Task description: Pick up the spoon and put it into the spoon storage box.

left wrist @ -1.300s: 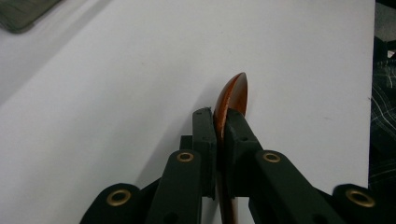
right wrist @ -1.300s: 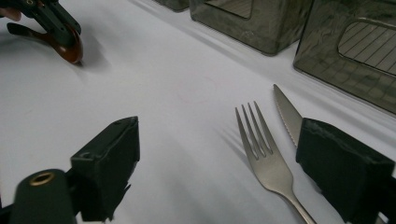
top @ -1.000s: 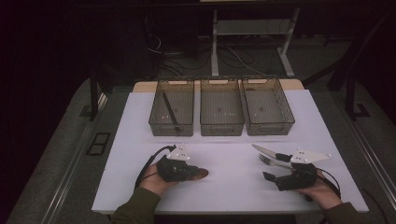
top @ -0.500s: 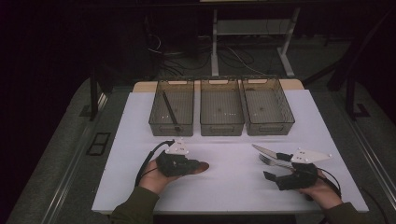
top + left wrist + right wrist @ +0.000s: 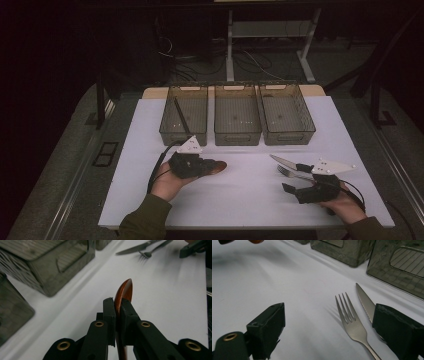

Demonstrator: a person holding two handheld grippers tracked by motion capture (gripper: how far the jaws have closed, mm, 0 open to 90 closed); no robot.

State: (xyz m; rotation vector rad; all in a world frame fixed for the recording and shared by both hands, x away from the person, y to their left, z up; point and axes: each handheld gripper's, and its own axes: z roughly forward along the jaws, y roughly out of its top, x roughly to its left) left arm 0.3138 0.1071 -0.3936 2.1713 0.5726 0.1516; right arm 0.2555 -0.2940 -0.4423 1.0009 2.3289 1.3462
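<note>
Left gripper (image 5: pixel 117 307) pinching a glossy reddish-brown wooden spoon (image 5: pixel 124 291), right gripper (image 5: pixel 328 330) parked by the cutlery

The left hand (image 5: pixel 167 182) sat palm-up-ish on the white table (image 5: pixel 240 205), its jaws clamped on the spoon held on edge, bowl pointing right, just off the surface near the left of three smoky clear plastic bins (image 5: pixel 183 115). The right hand (image 5: pixel 345 202) rested low, jaws wide apart, pointing left, with the steel fork (image 5: pixel 352 322) between them and the serrated steel knife (image 5: pixel 365 302) just beside it.

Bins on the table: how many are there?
3, in a row at the table's far edge: left bin holding a dark utensil, middle bin, right bin.
</note>
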